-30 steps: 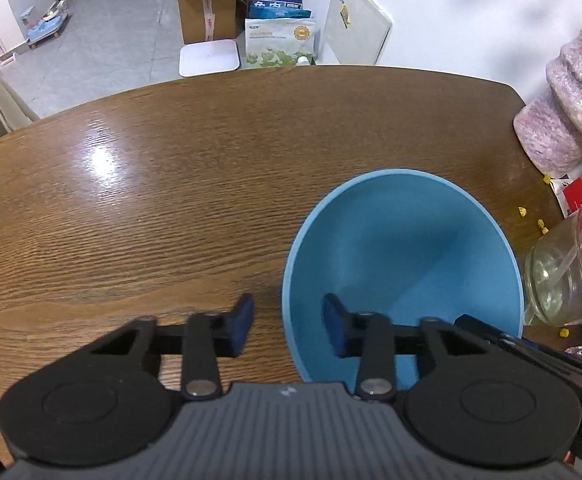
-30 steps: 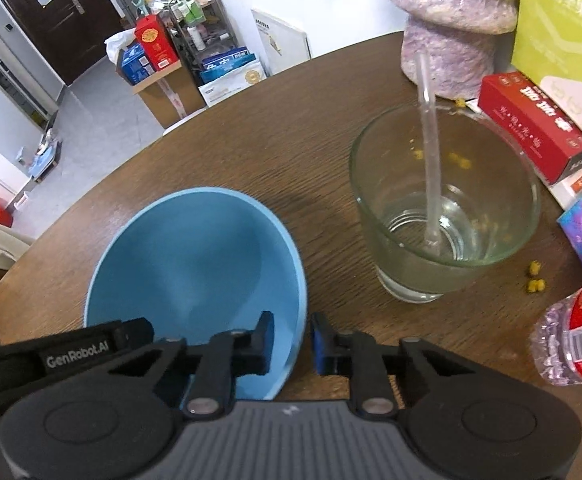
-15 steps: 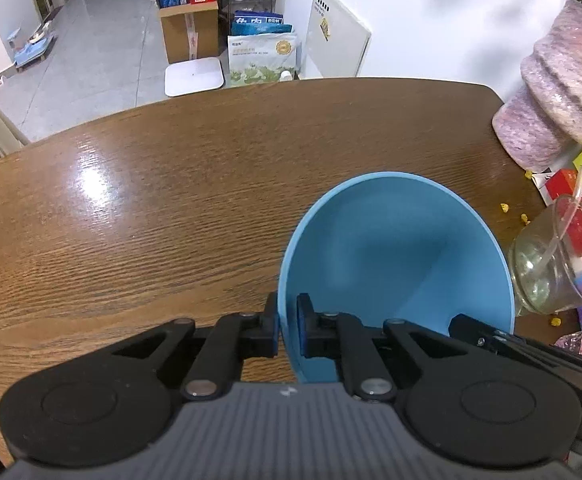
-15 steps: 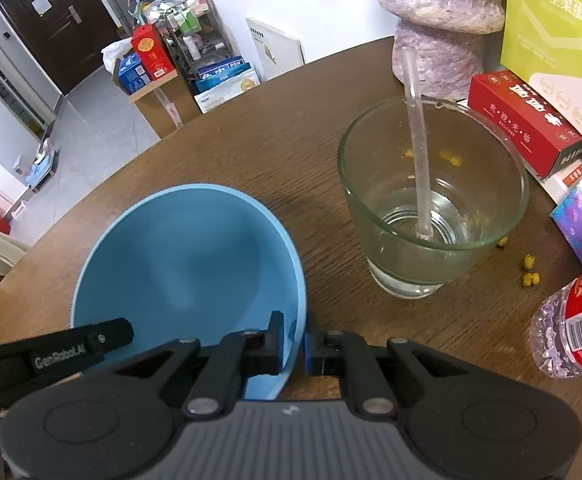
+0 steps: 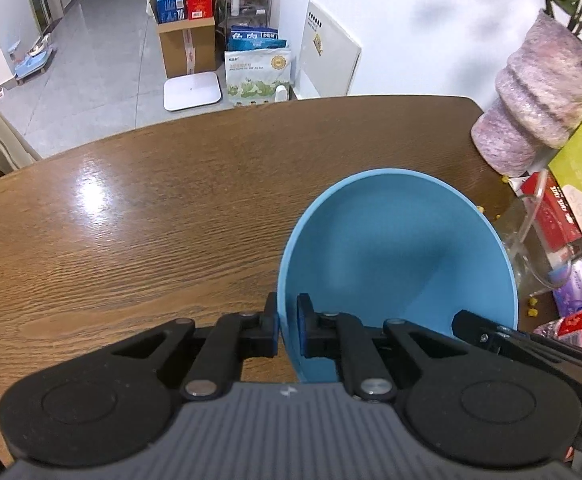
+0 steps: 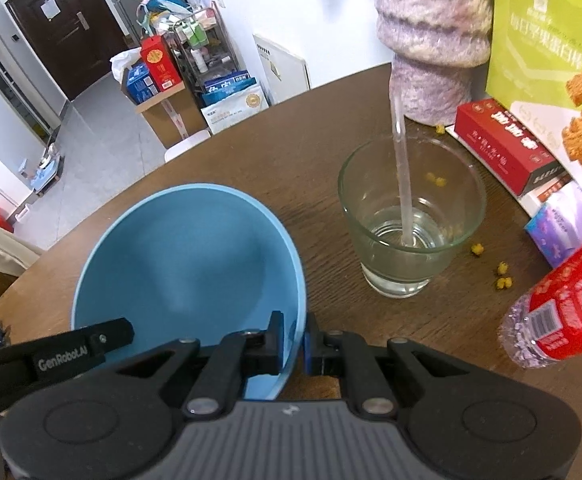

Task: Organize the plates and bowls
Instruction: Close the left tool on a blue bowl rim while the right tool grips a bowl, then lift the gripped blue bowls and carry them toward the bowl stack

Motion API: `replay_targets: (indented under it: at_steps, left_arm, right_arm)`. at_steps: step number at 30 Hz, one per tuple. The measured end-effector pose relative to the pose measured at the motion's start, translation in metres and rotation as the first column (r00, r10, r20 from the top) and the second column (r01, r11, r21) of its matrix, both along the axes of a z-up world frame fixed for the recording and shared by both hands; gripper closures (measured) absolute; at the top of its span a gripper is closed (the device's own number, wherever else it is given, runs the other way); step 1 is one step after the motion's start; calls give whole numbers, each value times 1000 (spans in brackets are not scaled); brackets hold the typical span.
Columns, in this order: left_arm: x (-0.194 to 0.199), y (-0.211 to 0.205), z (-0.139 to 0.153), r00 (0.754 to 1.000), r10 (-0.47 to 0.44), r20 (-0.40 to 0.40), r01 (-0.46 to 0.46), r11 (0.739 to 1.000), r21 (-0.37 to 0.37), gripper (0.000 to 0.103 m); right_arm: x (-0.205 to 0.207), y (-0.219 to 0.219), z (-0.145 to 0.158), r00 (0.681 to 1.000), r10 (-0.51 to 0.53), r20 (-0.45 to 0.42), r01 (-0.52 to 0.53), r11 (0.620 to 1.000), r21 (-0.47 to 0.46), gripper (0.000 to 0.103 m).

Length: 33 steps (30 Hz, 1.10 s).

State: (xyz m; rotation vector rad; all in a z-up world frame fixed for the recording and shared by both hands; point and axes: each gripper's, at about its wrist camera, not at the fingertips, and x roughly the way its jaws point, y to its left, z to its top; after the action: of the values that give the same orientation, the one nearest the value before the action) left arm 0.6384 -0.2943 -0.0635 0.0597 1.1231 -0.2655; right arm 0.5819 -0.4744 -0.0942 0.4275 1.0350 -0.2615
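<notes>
A blue bowl [image 5: 403, 256] is held between both grippers above the brown wooden table [image 5: 151, 208]. My left gripper [image 5: 287, 330] is shut on the bowl's left rim, one pad inside and one outside. On the opposite rim my right gripper [image 6: 294, 342] is shut on the same blue bowl [image 6: 187, 264]. In each view the other gripper's black body shows at the bowl's far edge. The bowl is empty inside.
A glass [image 6: 411, 216] with a straw and some water stands just right of the bowl. Yellow crumbs [image 6: 501, 276], a red box [image 6: 507, 148], a red-labelled bottle [image 6: 563, 312], snack packs and a purple vase [image 5: 539, 100] crowd the table's right side.
Both grippers' jaws closed onto the bowl's rim. The bowl then rose off the table with them, and the glass and table now look farther below.
</notes>
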Motion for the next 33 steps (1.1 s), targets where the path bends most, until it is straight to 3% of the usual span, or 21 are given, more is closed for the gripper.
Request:
replay_targets:
  at_steps: [16,33]
  left_arm:
    - [-49,9,49,999,-22,49,22,1000,-10,94]
    - [-130,29,83,998,-18,64,20,999,-30,93]
  right_arm:
    - [-51,13,53,999,-9,45,11,999,-34,95]
    - [-124,35,93,997,-21,77,26,998,-60,96]
